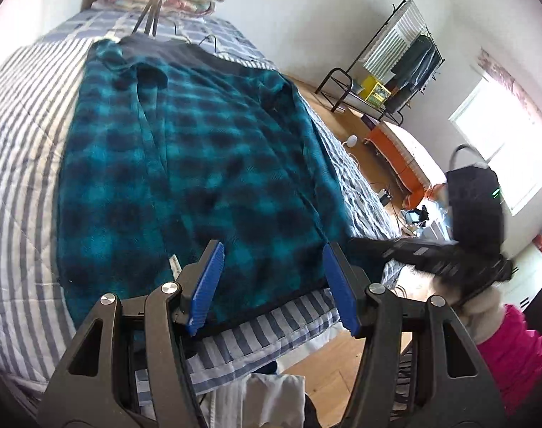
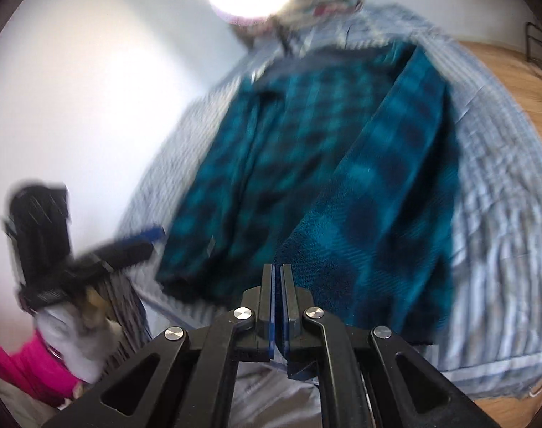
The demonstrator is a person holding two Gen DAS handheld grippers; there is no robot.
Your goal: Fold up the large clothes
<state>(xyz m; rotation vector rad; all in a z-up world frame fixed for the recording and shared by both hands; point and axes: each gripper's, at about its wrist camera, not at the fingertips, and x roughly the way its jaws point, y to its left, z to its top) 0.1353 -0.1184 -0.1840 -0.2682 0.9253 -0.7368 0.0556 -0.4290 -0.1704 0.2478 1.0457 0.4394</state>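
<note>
Teal-and-black plaid fleece, a large shirt [image 1: 199, 164], lay spread on the striped bed [image 1: 25, 149], its collar toward the pillows at the far end and its hem near the bed's near edge.

One long side of the shirt looked already turned in: in the right wrist view a broad panel of fleece [image 2: 388, 192] lay lengthwise over the body, with a straight edge running from collar toward hem. You could not tell whether the sleeve was tucked under it. The other long side still lay flat and open, and no crosswise fold was visible. By that reading, you were roughly a third of the way in: one side fold made, the second side fold and the fold from hem to collar still to do.

Your left tongs [image 1: 274, 278] were spread wide and empty, hovering just above the hem, with fleece showing between the blue pads but nothing gripped.

Your right tongs [image 2: 277, 303] were pressed together, pads meeting. The folded panel's lower corner sat right at their tips, but the view was blurred, and you could not tell whether any cloth was pinched. In the left wrist view the right tool reached toward the shirt's near corner at the bed's edge, also smeared by motion.

White cloth [image 1: 267, 399] lay low in the left view, below the bed's edge.
</note>
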